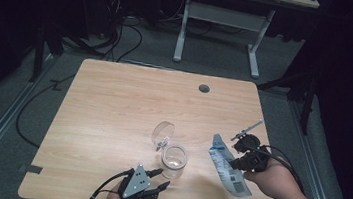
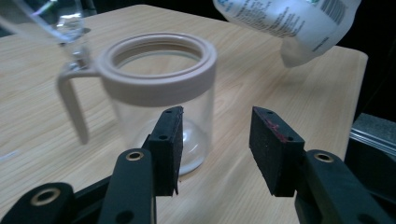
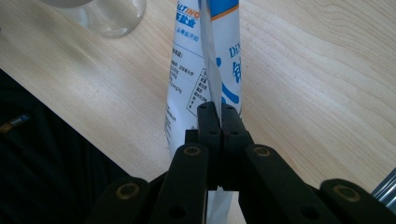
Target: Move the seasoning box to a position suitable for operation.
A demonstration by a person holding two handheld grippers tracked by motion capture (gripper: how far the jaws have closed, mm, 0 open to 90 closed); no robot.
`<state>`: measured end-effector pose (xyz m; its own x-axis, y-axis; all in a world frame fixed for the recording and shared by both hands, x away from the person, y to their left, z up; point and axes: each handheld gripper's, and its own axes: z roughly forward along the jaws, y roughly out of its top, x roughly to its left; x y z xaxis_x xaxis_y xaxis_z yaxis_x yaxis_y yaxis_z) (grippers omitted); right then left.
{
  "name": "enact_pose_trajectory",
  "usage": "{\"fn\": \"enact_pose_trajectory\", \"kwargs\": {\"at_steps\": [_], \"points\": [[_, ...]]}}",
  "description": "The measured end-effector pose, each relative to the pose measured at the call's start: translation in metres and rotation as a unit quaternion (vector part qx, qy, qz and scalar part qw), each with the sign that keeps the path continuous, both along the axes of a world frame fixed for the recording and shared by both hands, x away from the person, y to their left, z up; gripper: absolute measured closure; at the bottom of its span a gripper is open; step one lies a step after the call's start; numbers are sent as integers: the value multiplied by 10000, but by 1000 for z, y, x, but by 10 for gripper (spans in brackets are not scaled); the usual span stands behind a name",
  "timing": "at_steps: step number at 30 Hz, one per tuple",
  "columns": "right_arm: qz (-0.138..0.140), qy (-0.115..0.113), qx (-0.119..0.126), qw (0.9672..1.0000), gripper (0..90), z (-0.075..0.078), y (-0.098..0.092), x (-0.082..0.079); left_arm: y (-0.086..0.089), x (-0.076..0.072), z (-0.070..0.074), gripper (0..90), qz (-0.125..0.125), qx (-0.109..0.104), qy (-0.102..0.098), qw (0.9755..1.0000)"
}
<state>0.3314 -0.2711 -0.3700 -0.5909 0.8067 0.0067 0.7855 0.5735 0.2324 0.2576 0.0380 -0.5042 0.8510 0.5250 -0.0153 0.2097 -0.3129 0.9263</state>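
1 jar (image 1: 175,161): lid open, empty | 1 pouch (image 1: 227,168): clamped in right hand-held gripper (image 1: 242,155)

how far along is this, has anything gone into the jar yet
Done: the jar stands on the table with its hinged lid flipped open. In hand: the right claw is clamped on the white pouch, held beside the jar; the left claw is open, near the jar. Left: pouring, the jar looks empty.

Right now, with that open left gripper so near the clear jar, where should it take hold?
Around the jar's clear wall just under the thick beige rim, coming in level from the person's side. The jar stands upright, its round body fits between the left gripper's open jaws, and the handle and hinged lid sit away to the side.
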Motion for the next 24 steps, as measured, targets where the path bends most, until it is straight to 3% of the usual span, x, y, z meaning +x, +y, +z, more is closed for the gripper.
{"fn": "enact_pose_trajectory", "kwargs": {"at_steps": [11,13,17,24], "points": [[177,65,-1,9998,900,2,7,-4,-38,2,5,547,-401,-122,-89,9991],[205,34,-16,9998,900,3,9,-5,-43,4,7,548,-438,-227,-81,9987],[189,59,3,9998,900,6,13,-6,-50,6,12,562,-482,-383,-124,9980],[224,44,-19,9997,900,12,19,-9,-53,2,10,553,-582,-320,-224,9975]]}}
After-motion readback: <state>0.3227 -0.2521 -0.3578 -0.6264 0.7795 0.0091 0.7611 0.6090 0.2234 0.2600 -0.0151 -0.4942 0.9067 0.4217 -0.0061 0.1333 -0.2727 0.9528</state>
